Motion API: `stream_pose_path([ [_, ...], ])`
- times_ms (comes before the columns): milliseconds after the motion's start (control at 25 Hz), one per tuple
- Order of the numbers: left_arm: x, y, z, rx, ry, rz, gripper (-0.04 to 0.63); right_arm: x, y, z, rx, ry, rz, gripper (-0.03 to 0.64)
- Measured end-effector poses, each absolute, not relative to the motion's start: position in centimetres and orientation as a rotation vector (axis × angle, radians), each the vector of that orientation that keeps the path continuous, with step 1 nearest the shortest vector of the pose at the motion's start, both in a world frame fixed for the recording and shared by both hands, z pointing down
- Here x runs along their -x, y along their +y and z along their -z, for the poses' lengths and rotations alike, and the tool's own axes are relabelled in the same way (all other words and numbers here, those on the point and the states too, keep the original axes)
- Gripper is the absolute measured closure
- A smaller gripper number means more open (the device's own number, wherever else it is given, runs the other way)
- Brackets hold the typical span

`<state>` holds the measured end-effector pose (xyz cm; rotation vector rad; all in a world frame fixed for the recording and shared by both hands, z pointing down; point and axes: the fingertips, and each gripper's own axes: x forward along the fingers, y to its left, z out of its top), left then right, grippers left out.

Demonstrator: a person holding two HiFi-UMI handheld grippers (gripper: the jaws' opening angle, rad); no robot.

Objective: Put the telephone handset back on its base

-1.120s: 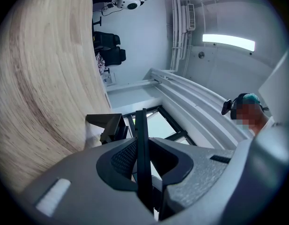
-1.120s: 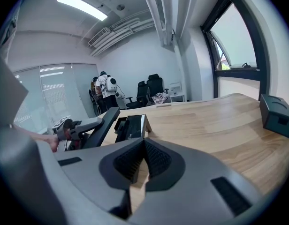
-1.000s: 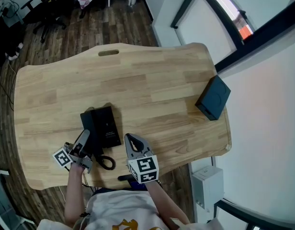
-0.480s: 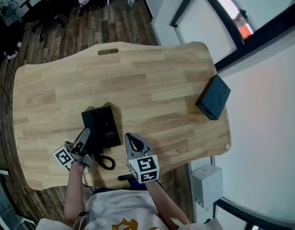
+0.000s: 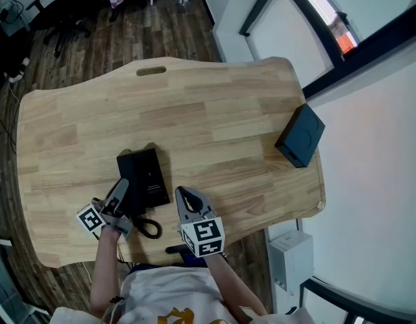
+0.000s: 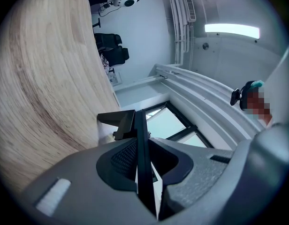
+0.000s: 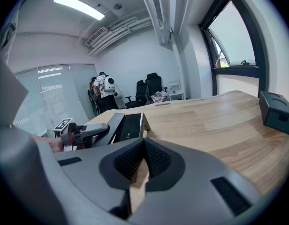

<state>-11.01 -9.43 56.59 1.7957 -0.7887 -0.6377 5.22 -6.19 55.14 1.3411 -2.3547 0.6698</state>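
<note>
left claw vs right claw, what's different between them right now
The left claw is clamped on the telephone handset; the right claw is shut on nothing. The left claw lies against the telephone base; the right claw sits apart to its right. Both are grey with a marker cube.

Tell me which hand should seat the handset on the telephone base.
Left. The left tool clamps the handset at the telephone base; the right tool hangs shut and empty beside it.

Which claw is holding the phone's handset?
The left claw, at the phone base: its jaws pinch the black handset. The right claw is closed on nothing, over bare table.
</note>
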Motion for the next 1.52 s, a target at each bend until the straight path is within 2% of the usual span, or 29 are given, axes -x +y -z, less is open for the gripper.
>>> stream_pose_path([
  [720, 10.9, -9.6, -57.5, -1.815, -0.795, 0.598, 0.52, -5.0, -6.2, -55.5, -1.331, -2.358, -0.683, 0.611],
  [1520, 10.8, -10.0, -58.1, -1.88, -0.929, 0.395, 0.518, -5.0, -6.1, -55.3, -1.322, -2.357, -0.661, 0.611],
])
